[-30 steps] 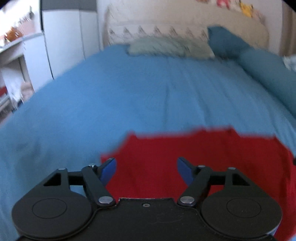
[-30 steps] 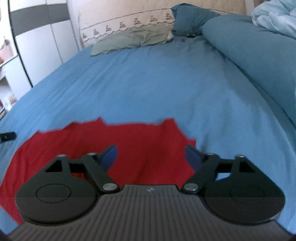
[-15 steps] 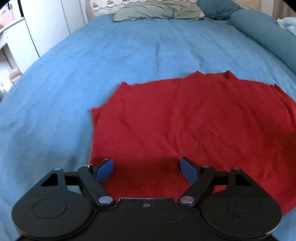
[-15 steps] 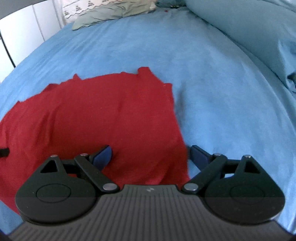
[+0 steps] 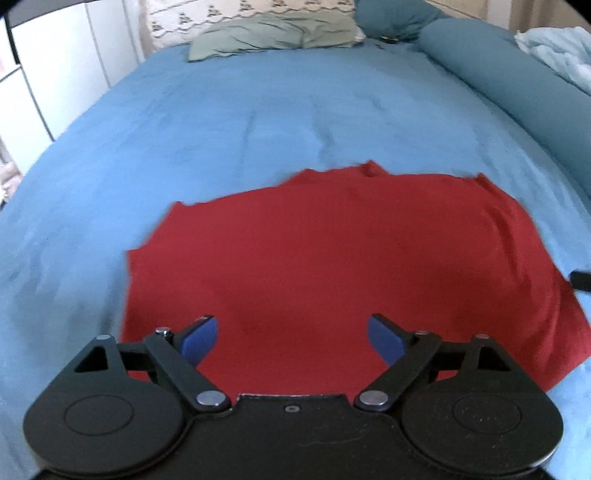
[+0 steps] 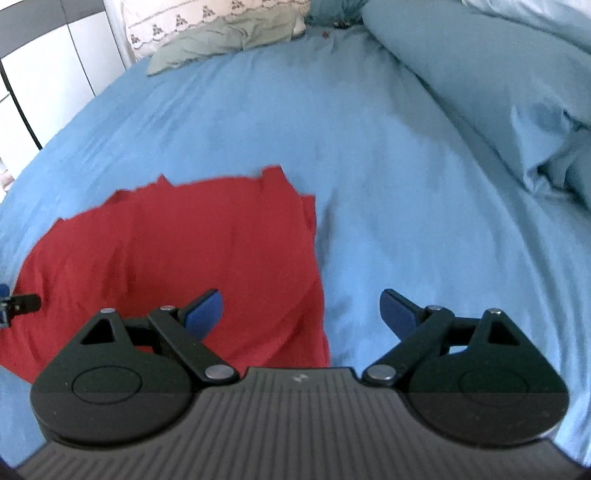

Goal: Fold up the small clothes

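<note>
A red garment (image 5: 332, 266) lies spread flat on the blue bed sheet (image 5: 221, 122). It also shows in the right wrist view (image 6: 173, 251), at the left. My left gripper (image 5: 291, 338) is open and empty, just above the garment's near edge. My right gripper (image 6: 301, 315) is open and empty, over the garment's right edge, with its left finger above the cloth and its right finger above the sheet. A tip of the right gripper shows at the right edge of the left wrist view (image 5: 581, 279), and a tip of the left gripper shows at the left edge of the right wrist view (image 6: 18, 303).
A grey-green pillow (image 5: 273, 37) and a patterned one (image 6: 207, 18) lie at the head of the bed. A rolled teal duvet (image 5: 517, 85) runs along the right side, with pale blue bedding (image 6: 517, 92) there too. White cupboards (image 5: 55, 81) stand at the left.
Both grippers have tilted back up and drawn away a little, so the garment now looks further off and lower in the frame. The right gripper has shifted right, over the garment's right edge. Both stay open.
</note>
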### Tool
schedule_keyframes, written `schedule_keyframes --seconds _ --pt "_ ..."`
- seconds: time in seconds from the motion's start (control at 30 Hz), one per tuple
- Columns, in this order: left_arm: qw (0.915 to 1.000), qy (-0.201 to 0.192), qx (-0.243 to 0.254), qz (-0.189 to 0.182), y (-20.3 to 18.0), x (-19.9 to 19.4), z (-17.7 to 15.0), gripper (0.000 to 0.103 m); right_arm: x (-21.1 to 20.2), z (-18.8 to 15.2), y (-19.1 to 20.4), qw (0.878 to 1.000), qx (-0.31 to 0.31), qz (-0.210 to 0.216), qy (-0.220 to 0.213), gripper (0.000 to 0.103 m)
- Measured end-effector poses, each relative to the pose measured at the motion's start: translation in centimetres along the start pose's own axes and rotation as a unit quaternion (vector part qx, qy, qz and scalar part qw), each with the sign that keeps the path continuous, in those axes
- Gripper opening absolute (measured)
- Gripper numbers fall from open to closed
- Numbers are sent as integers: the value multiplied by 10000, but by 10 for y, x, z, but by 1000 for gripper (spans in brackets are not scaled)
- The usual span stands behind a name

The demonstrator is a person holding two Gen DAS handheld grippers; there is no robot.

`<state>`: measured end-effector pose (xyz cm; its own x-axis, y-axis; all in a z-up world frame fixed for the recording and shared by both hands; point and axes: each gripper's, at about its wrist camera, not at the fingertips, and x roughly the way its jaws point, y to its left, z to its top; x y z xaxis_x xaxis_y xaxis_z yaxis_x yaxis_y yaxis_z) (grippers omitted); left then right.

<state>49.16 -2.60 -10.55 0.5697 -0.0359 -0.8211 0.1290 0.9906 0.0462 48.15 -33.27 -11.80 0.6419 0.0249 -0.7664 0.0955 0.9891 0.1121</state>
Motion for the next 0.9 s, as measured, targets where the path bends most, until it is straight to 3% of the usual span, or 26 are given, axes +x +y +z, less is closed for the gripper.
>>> schedule_keyframes --seconds 0.2,0.27,0.37,0.57,0.7,0.73,0.9 --pt "9996 180 -5 -229 -26 22 2 91 25 -24 3 9998 -13 -167 45 100" --pt "9995 215 32 -215 -31 28 3 91 32 -32 4 9999 -49 -118 97 89" --pt "9994 283 66 -194 -35 36 3 91 36 -38 6 9999 -116 -82 9 85" --pt "9990 435 77 -118 -37 52 -1 92 40 -39 14 9994 -315 144 66 62" --pt "9985 524 93 -93 -38 64 -2 101 39 -37 16 9986 -378 318 163 44" --pt "9984 559 83 -82 -37 67 -2 103 39 -35 15 9986 -316 384 201 37" --pt "9966 787 -19 -242 -30 78 5 103 33 -16 -2 9936 750 696 483 27"
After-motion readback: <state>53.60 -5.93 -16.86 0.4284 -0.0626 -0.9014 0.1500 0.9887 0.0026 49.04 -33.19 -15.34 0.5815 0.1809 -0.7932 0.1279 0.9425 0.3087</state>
